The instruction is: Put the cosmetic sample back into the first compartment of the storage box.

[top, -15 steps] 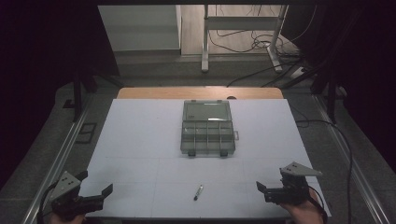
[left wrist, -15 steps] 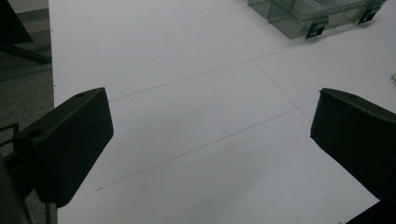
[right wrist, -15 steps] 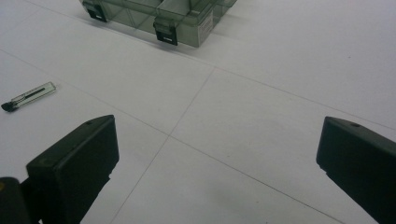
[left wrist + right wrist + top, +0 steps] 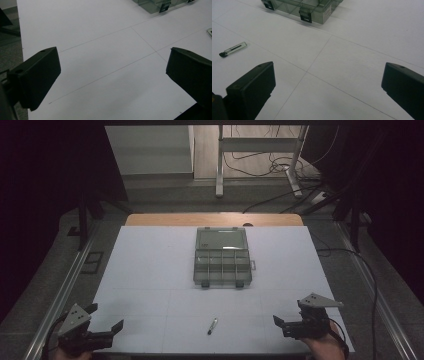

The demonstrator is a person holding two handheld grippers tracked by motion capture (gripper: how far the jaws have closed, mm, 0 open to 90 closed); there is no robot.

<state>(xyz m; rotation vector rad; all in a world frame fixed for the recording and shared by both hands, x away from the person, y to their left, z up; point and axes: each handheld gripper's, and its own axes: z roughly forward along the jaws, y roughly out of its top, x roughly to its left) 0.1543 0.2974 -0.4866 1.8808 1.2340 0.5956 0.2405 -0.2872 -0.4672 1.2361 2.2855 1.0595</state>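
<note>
One white table (image 4: pixel 150 270) fills the scene, and on it, a little past centre toward twelve o'clock, sits one clear box (image 4: pixel 222 257) with its lid laid back and its compartments showing; from the right gripper view two dark latches hang on its near wall. Two grippers wait at the near edge: the left gripper (image 4: pixel 106 318) at seven o'clock and the right gripper (image 4: pixel 278 325) at five o'clock, each with its jaws spread wide and nothing between them. Smallest of all is one pen (image 4: pixel 212 325), lying flat at six o'clock between the two grippers, well apart from the box and nearer the right gripper. To my eye the pen is the likely trouble: it is slim and lies flush on a smooth top, so jaws that come down off its line could nudge it into a roll or skid it away. A grip near one end could also let it swing and miss the narrow compartments.
</note>
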